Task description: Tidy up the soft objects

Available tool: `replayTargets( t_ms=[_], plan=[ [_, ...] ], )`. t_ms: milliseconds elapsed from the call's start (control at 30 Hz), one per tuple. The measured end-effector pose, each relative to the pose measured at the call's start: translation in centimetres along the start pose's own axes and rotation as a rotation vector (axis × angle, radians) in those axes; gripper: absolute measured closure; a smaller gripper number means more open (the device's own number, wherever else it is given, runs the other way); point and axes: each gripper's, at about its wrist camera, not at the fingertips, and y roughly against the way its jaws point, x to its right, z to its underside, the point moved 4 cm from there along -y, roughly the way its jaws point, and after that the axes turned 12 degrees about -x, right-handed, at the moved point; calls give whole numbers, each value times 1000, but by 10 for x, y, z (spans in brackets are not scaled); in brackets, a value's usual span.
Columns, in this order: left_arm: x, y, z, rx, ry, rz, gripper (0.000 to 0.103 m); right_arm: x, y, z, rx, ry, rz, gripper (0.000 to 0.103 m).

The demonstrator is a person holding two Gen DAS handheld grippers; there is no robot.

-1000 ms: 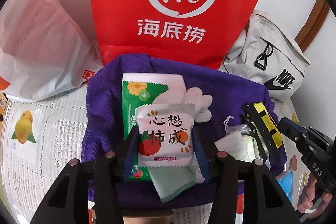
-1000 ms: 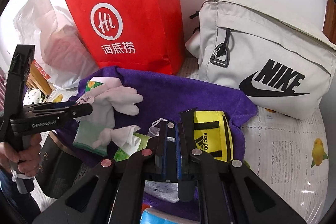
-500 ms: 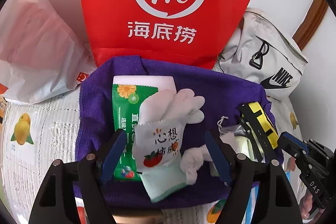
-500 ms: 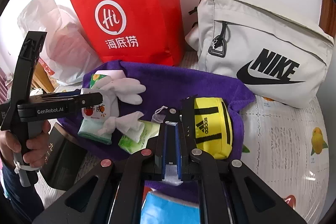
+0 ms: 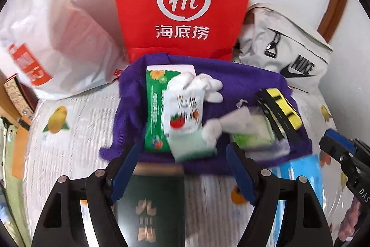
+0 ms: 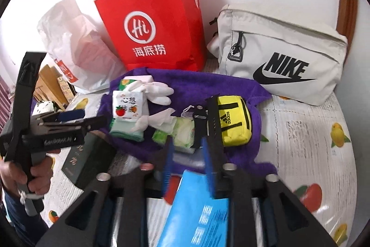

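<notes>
Purple towel (image 6: 208, 85) strewn with white gloves (image 6: 157, 92), yellow pouch (image 6: 233, 122), right gripper (image 6: 188, 168) jaws parted

We see a plush purple towel (image 6: 208, 87) under soft white knit gloves (image 6: 157, 90) and a glossy printed sachet (image 6: 126, 105). A matt red paper bag (image 6: 157, 22) stands beside a crinkled translucent plastic bag (image 6: 76, 38) and a smooth beige fabric pouch (image 6: 284, 50). The yellow pouch (image 6: 233, 122) looks woven; the tablecloth (image 6: 307, 138) is textured.
</notes>
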Motion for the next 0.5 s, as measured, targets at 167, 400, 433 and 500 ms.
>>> replayTargets(
  t_ms=[167,400,433,500],
  plan=[
    [6,36,35,40,2,-14,18,-13,29,20,36,-11,-7,51],
    [21,83,80,113,-33,-74,7,-31,59,56,40,-15,10,21],
    [22,89,86,122,-33,-71,6,-33,63,62,37,-12,22,20],
    [25,101,100,141,-30,-57,4,-38,72,73,41,-1,52,20]
  ],
)
